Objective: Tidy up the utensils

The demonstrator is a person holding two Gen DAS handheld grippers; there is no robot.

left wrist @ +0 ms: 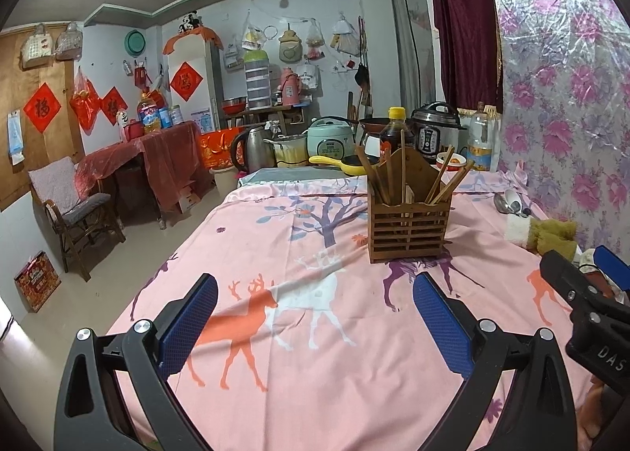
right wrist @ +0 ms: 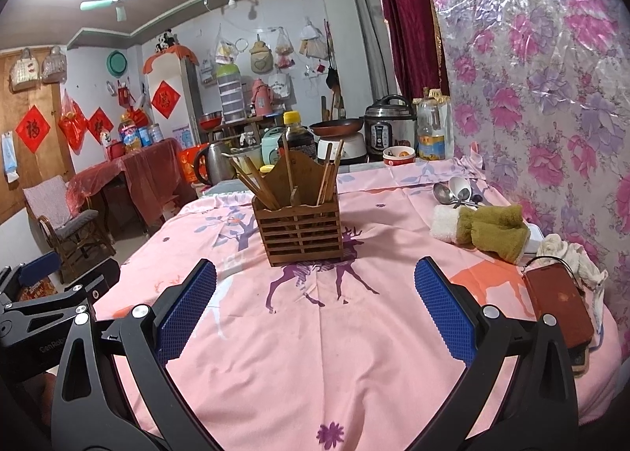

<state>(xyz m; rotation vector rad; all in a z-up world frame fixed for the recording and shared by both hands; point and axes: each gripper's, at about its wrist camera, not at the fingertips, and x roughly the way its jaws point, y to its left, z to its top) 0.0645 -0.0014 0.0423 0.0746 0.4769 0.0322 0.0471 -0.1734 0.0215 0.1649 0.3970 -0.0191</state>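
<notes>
Pink deer-print cloth (right wrist: 315,352) is covering the table, with both grippers hovering low over it, jaws spread wide and empty. Spoons (right wrist: 453,193) are lying ahead and well to the right of the right gripper (right wrist: 315,305), beyond the towel (right wrist: 488,232), handles pointing right. The holder (right wrist: 301,230) is standing straight ahead, so the right gripper looks nearer than the left gripper (left wrist: 315,317).
</notes>
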